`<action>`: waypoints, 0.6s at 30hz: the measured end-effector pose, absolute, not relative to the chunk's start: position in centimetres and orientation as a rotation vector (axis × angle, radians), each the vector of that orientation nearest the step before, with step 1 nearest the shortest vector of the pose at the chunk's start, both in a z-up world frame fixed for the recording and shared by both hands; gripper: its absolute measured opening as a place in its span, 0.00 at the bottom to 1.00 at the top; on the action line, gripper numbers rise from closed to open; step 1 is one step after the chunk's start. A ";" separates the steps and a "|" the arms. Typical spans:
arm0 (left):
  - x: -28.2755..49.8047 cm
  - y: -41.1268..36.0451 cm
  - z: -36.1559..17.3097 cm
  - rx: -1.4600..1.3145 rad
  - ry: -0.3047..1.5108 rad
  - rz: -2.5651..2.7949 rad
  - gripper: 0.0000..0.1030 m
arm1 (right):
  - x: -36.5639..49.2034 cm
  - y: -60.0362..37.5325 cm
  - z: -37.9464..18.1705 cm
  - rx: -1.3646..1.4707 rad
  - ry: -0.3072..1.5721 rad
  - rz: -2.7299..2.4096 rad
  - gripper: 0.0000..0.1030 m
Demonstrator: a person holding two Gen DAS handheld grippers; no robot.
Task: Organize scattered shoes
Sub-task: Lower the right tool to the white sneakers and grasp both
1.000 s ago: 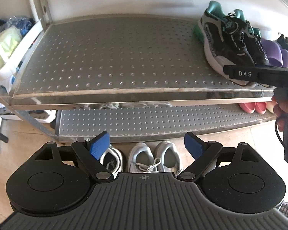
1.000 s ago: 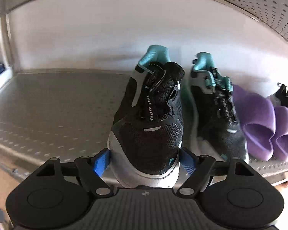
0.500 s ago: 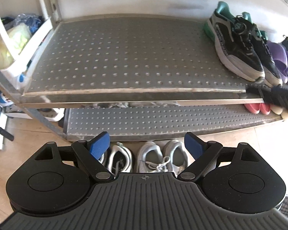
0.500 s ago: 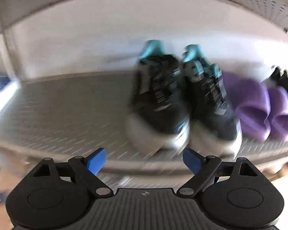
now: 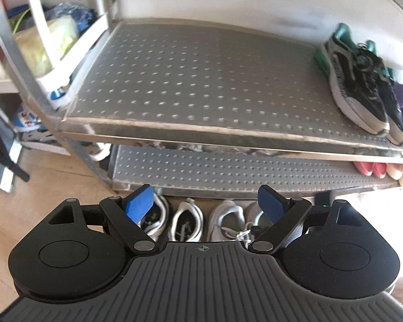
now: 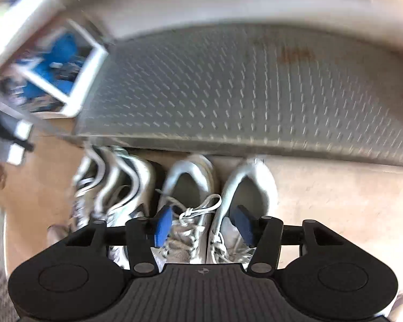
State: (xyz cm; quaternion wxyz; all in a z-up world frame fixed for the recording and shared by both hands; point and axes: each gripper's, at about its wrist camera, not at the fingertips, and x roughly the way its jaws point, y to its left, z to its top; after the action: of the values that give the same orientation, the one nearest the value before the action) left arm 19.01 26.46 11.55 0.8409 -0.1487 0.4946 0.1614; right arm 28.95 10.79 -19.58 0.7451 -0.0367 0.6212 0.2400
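Right gripper (image 6: 202, 226) left black sneaker (image 5: 354, 80), now over white sneakers (image 6: 215, 201).

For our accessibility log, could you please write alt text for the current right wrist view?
The open right gripper hovers over a pair of white lace-up sneakers on the floor before a perforated metal shelf; darker sneakers lie beside them, motion-blurred.

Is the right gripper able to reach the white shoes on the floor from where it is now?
Probably yes. The right gripper is open directly above the white shoes, which sit on the floor in front of the lower shelf. Nothing lies between the fingers and the shoes.
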 end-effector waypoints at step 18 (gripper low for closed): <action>18.9 27.7 12.2 -0.305 1.013 0.352 0.86 | 23.8 11.1 -20.4 -0.105 1.142 0.522 0.25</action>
State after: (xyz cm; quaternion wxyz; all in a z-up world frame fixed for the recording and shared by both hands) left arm 18.95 27.72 12.22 0.8486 -0.1449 0.4806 0.1669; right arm 23.77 11.13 -20.43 0.8079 -0.0491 0.5341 0.2443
